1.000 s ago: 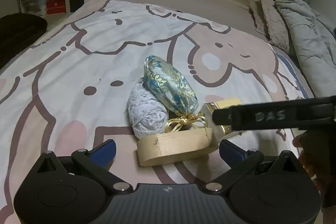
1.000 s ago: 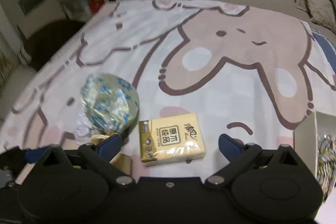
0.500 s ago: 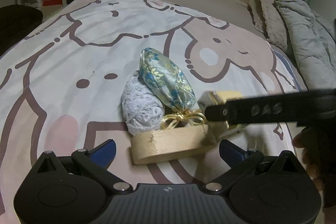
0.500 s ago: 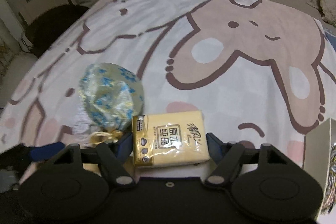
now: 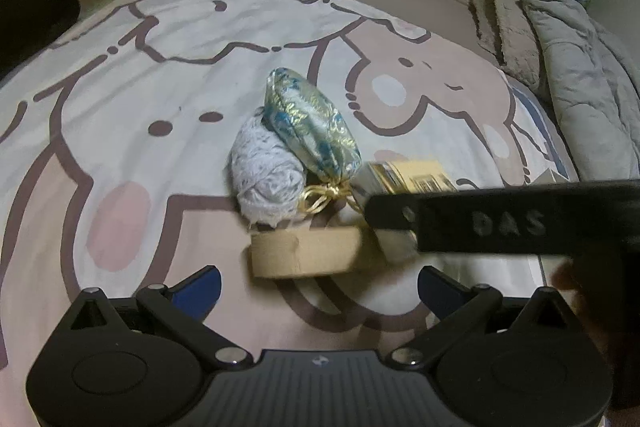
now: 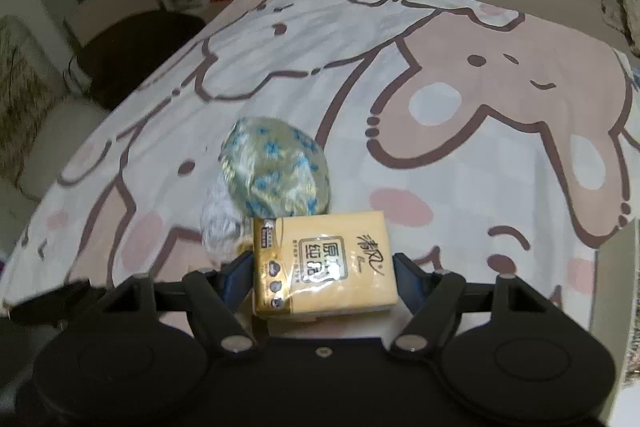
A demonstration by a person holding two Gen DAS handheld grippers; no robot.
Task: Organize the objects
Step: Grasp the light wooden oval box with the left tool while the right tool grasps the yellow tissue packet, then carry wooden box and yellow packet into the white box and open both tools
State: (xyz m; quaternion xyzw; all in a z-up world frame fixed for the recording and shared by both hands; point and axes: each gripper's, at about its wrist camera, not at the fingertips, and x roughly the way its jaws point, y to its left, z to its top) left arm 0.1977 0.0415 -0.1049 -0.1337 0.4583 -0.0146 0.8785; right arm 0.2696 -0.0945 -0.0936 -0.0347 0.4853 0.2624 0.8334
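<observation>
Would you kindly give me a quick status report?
Right gripper shut on tissue pack. Left gripper open, empty. Brocade pouch close behind pack.

A glossy plastic-wrapped tissue pack (image 6: 325, 264), a shiny brocade pouch (image 5: 312, 129), a fuzzy white yarn ball (image 5: 266, 179) and a matt wooden box (image 5: 306, 254) lie on the soft cloth bedspread (image 5: 120, 99).
</observation>
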